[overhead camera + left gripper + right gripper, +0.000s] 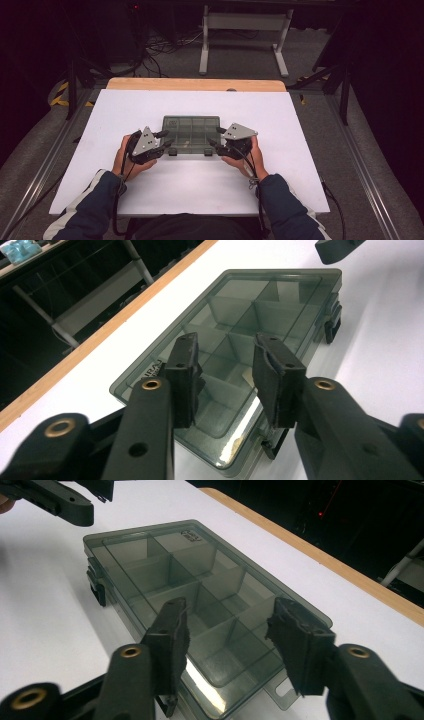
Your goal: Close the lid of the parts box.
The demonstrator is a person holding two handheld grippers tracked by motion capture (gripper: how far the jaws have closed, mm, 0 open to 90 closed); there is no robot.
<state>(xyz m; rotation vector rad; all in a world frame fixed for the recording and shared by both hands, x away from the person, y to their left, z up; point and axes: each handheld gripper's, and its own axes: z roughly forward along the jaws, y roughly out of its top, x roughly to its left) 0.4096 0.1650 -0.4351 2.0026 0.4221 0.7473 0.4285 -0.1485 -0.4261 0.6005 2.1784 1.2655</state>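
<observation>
High view: your organizer box (pixel 191 134) sits mid-surface (pixel 125 110), left hand-held gripper (pixel 162 141) at its 9 o'clock, right hand-held gripper (pixel 216 136) at 3.
Left gripper view: jaws spread, pinching nothing.
Right gripper view: jaws spread, empty.
Risk: uneven squeezing could skid the box.

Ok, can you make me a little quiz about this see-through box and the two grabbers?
1. True or false: the lid of the smoky translucent plastic compartment box is closed.
2. What does the box rest on: A) white tabletop, B) grey floor, C) wooden shelf?
3. Are the jaws of the left gripper and the right gripper pressing on the box, or standing apart?

Key:
1. True; its dark latches sit on the front edge.
2. A.
3. Standing apart, one at each end of the box, gripping nothing.
</observation>
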